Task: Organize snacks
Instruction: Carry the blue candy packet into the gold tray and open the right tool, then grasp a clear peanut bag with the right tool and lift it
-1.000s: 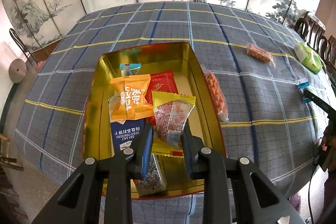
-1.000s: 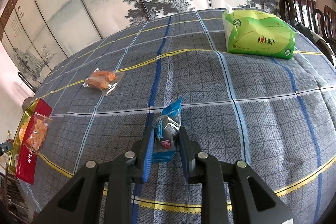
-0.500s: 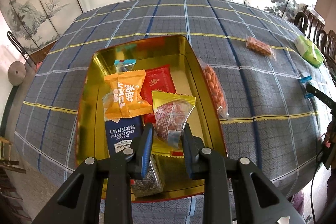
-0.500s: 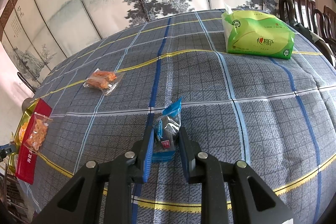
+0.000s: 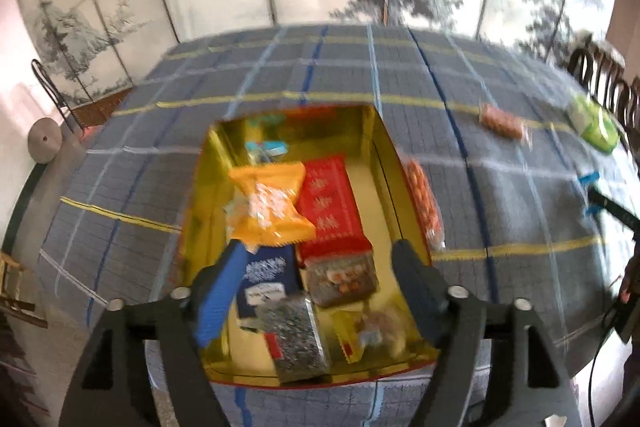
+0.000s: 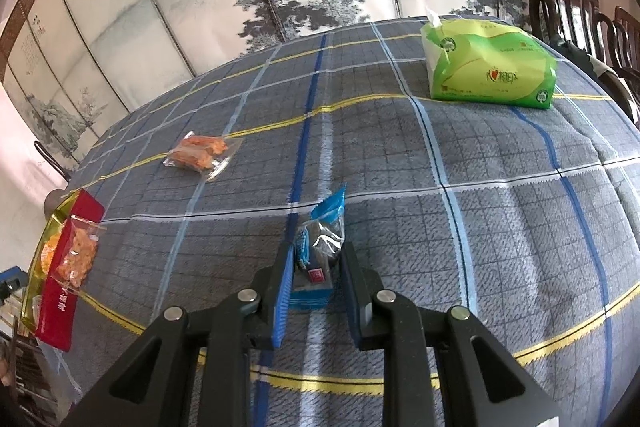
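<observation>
In the right wrist view, a small blue packet (image 6: 318, 251) with a clear window and a crimped top stands upright on the checked tablecloth (image 6: 500, 227). The right gripper (image 6: 316, 279) is closed on its lower half, one finger pressing each side. Beyond the packet to the left lies a clear bag of orange snacks (image 6: 200, 153), and farther left, at the cloth's edge, sits the gold tin (image 6: 60, 303) with another orange bag draped over its red wall. A green tissue pack (image 6: 490, 65) rests far back to the right.

In the blurred left wrist view, the left gripper (image 5: 320, 283) hangs over the near end of the tin (image 5: 380, 155), fingers spread wide and holding nothing. Inside the tin lie a speckled dark packet (image 5: 296, 339), a yellow-edged packet (image 5: 372, 327), a navy cracker packet (image 5: 268, 275), a red packet (image 5: 328, 203) and an orange packet (image 5: 272, 203).
</observation>
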`<state>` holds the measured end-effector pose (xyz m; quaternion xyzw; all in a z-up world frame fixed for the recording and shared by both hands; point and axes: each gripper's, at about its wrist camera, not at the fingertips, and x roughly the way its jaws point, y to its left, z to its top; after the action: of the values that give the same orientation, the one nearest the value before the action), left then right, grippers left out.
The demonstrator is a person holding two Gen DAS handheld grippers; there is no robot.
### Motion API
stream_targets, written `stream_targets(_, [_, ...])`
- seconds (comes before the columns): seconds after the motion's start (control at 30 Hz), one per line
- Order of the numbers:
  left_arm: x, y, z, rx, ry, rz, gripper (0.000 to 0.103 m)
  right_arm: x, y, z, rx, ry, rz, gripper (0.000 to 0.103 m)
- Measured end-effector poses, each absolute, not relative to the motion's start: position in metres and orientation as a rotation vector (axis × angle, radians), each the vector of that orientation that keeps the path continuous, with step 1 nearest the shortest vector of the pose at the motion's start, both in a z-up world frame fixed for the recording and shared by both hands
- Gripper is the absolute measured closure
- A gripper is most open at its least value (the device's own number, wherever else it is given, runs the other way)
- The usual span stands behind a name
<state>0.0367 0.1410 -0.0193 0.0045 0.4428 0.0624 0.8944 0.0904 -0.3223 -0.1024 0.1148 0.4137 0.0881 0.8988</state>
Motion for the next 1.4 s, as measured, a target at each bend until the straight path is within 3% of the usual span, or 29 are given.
stream_targets(0.53, [0.012, 0.156, -0.018, 0.025, 0.9, 0.173, 0.025, 0.081, -0.271, -0.047, 0.194, 0.783, 0.305, 0.081])
stream_targets(0.87, [-0.001, 0.173, -0.006, 0.002, 0.859, 0.221, 0.025, 0.08, -0.16, -0.007, 0.162, 0.763, 0.61, 0.081])
stream_targets(1.3, [-0.012, 0.201, -0.016, -0.035, 0.896, 0.243, 0.025, 0.124, 0.018, -0.04, 0.114, 0.938, 0.886, 0.079])
stream_targets(1.4, [-0.011, 0.204, -0.019, -0.042, 0.908, 0.24, 0.025, 0.134, 0.023, -0.043, 0.155, 0.96, 0.877, 0.07])
